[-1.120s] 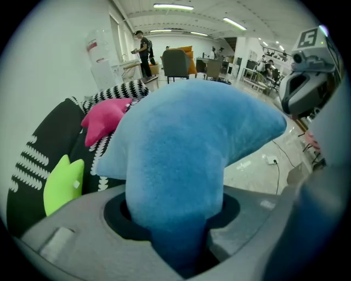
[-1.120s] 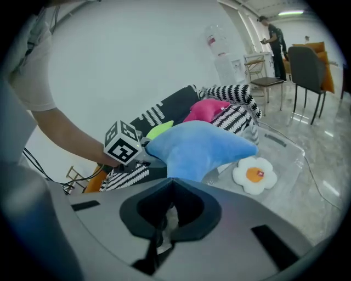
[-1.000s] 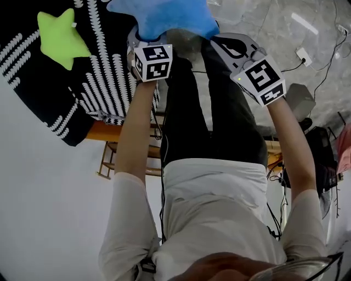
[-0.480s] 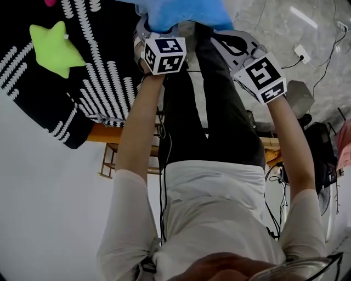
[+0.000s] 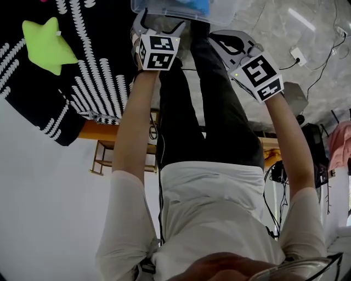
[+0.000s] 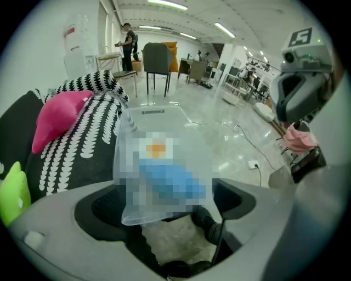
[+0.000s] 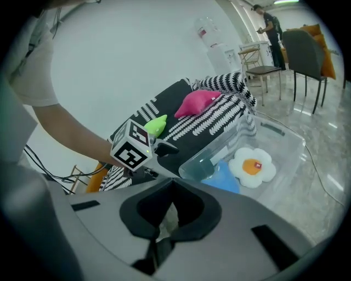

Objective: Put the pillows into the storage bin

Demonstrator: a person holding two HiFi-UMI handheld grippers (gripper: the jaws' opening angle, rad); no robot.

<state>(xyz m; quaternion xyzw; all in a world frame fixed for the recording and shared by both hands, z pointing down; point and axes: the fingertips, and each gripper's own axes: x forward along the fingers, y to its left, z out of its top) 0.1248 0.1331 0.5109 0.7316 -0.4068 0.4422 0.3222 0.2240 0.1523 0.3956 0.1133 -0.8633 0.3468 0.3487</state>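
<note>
Since the earlier frames the blue pillow point(image 5: 193, 4) had been let go. It had been carried at the left gripper point(image 5: 160, 24), and it was now seen inside the bin point(image 5: 225, 11). The jaws of this gripper had just been opening, and nothing was left between them.

In the head view, both grippers were held out close to the near wall of the bin, the right gripper point(image 5: 227, 43) beside the left one. The green pillow point(image 5: 46, 46) was lying on the black-and-white cover point(image 5: 104, 82), well apart from the bin.

In the left gripper view, the fingers were spread wide. Only the near corner of the bin and a piece of the floor point(image 6: 219, 126) were seen between them, and no pad was pressed on anything. A pink pillow point(image 6: 57, 118) was resting on the cover, near the bin.

In the right gripper view, the fingers were closed together, and nothing was held by them. The blue pillow was lying at the near end of the bin, just beside an egg pillow point(image 7: 252, 166). The pink and green pillows were seen on the cover behind the left gripper.
</note>
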